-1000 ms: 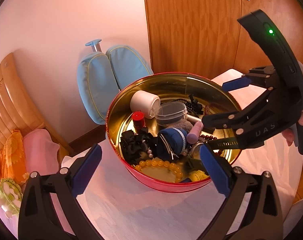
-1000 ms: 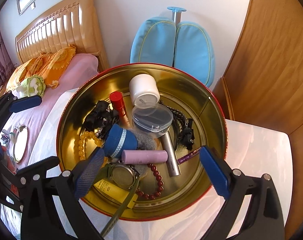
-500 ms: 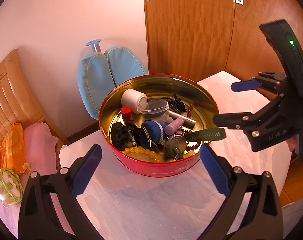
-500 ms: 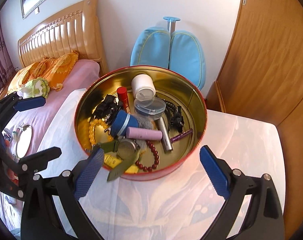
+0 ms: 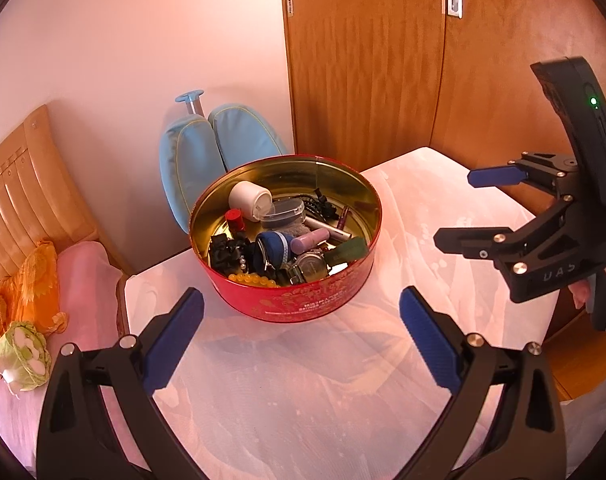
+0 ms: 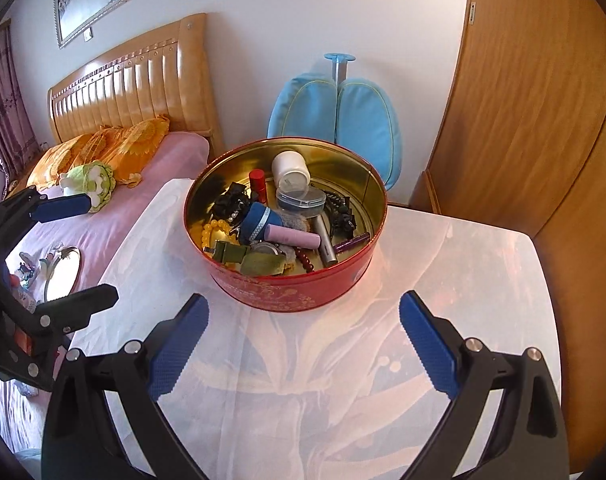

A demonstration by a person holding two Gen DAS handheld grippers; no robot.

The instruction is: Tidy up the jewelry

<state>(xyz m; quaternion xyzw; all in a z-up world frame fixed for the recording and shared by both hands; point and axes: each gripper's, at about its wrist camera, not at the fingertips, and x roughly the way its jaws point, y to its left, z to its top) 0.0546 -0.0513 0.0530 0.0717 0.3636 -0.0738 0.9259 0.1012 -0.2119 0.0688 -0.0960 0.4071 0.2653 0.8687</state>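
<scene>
Left wrist view: red tin (image 5: 303, 300) sits on the white table (image 5: 303, 400), crammed with a white jar (image 5: 249, 196), yellow beads (image 5: 251, 279) and a watch (image 5: 311, 266), much of it overlapping. Left gripper (image 5: 301, 336) gapes empty below it; right gripper (image 5: 455, 208) spread at 3 o'clock, partly cut off

Right wrist view: right gripper (image 6: 303, 340) is wide apart; bed (image 6: 103, 216) at 9 o'clock, blue cushion (image 6: 335, 108) behind the tin (image 6: 303, 288)

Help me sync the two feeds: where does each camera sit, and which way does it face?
Left wrist: on the left gripper, facing the tin and wardrobe; right gripper shows at right.
Right wrist: on the right gripper, facing the tin and bed; left gripper shows at left.
Shared: tin, table, blue cushions.
</scene>
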